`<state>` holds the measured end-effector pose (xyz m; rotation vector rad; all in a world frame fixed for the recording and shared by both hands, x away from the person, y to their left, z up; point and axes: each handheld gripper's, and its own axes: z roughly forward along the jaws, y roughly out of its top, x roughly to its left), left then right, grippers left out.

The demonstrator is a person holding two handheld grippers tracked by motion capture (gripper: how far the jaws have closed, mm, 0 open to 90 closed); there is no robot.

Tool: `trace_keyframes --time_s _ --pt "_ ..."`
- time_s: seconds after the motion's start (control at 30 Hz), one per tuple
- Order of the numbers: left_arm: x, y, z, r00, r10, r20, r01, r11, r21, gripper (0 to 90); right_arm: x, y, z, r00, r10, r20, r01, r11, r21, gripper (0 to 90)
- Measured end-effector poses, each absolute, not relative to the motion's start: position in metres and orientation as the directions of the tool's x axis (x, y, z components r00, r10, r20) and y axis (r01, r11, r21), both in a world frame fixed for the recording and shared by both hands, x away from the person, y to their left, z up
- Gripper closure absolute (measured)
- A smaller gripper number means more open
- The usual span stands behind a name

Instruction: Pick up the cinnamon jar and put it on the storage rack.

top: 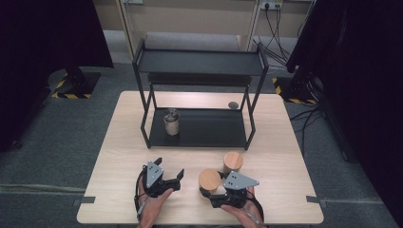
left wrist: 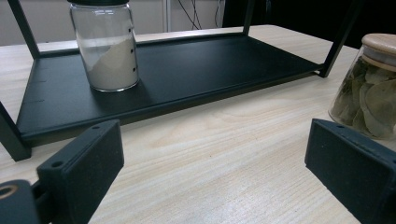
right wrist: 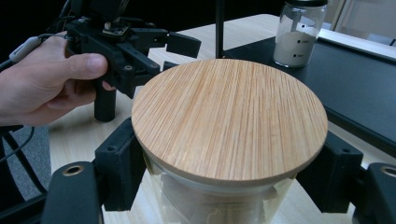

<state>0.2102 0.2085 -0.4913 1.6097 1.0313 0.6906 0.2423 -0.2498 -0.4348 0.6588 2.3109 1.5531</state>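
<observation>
A glass jar with a round wooden lid stands on the table near its front edge. My right gripper is shut on it, one black jaw on each side of the glass just under the lid. My left gripper rests to the left of that jar, held by a hand, open with nothing between its jaws; the right gripper view shows it too. A second wooden-lidded jar stands just behind. A jar of dried leaves sits at the right edge of the left gripper view.
A black two-level metal rack stands at the back of the table. On its lower shelf is a glass jar of white powder. A small dark disc lies on the table behind the rack.
</observation>
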Motion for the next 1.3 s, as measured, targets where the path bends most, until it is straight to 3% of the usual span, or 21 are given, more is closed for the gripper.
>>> trace_keyframes --time_s 1.3 --pt "0.210 0.208 -0.491 0.461 0.885 -0.066 0.277 -0.073 0.958 4.2 0.274 -0.235 -0.397 -0.848 0.530 0.018 0.226 0.330 0.917 25.8"
